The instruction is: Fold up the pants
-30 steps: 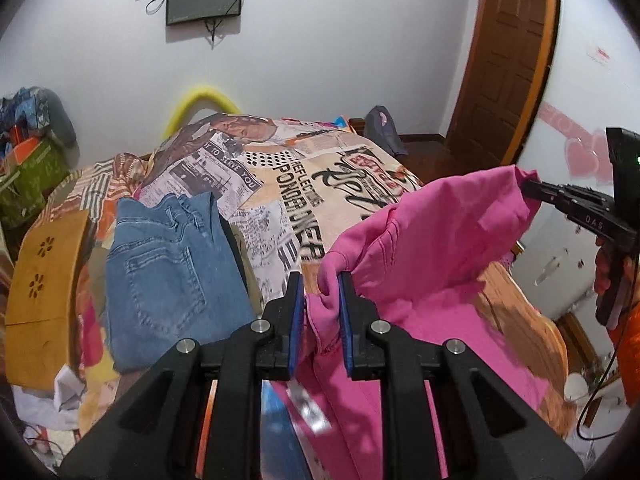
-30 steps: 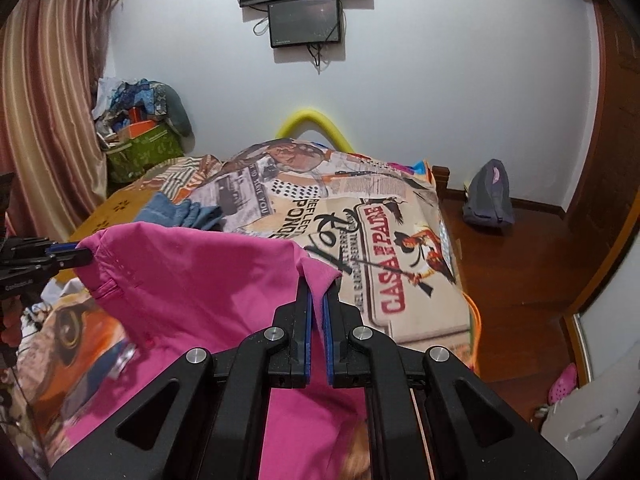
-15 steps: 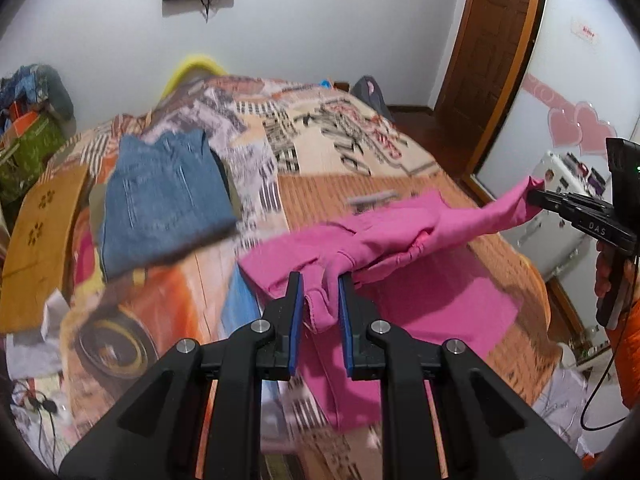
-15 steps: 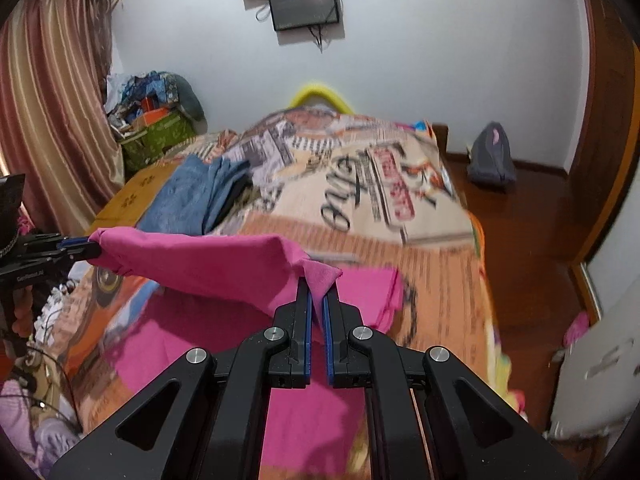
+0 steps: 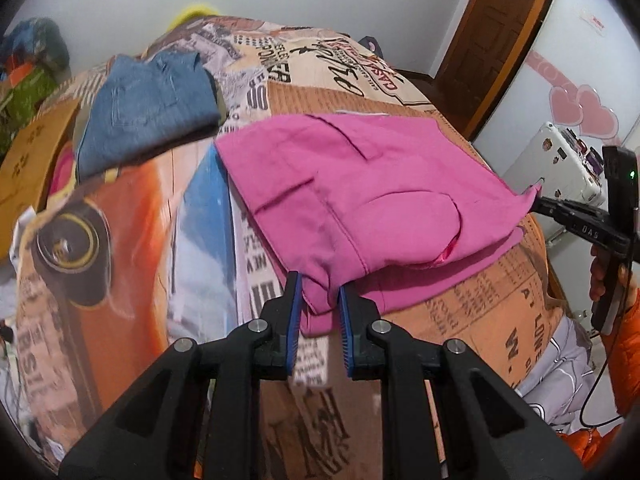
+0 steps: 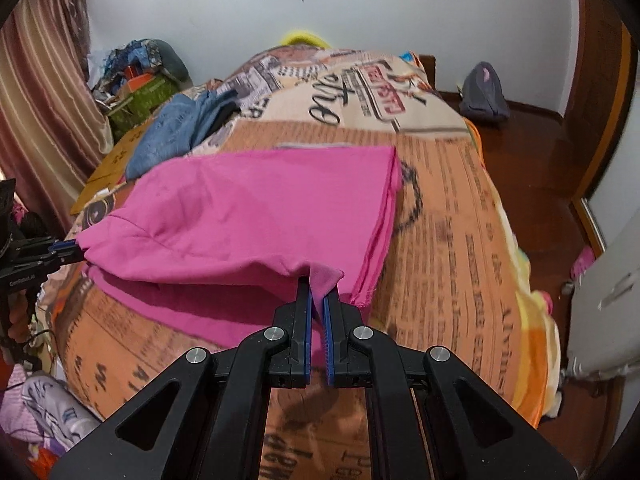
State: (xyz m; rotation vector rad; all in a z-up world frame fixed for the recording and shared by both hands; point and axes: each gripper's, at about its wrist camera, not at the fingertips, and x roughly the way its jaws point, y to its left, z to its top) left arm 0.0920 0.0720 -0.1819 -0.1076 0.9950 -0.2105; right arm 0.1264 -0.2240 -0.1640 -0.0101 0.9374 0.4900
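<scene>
The pink pants [image 5: 360, 184] lie doubled over on the printed bed cover [image 5: 132, 248], the upper layer draped over the lower one. My left gripper [image 5: 318, 286] is shut on the near left corner of the upper layer, just above the bed. My right gripper [image 6: 317, 290] is shut on the near right corner of the pink pants [image 6: 260, 208]. Each view also shows the other tool at the far corner of the same edge: the right gripper [image 5: 540, 200] at the right side, the left gripper [image 6: 70, 250] at the left side. The edge between them sags slightly.
Folded blue jeans [image 5: 148, 108] lie on the bed beyond the pants, to the left. A yellow cardboard piece [image 5: 28, 160] sits at the bed's left edge. A grey backpack [image 6: 484, 96] rests on the wooden floor. A white case [image 5: 560, 160] stands right of the bed.
Both grippers came down and toward the near edge of the bed with the pink pants. The fabric, held up in the air before, now lies folded over on the bed.
</scene>
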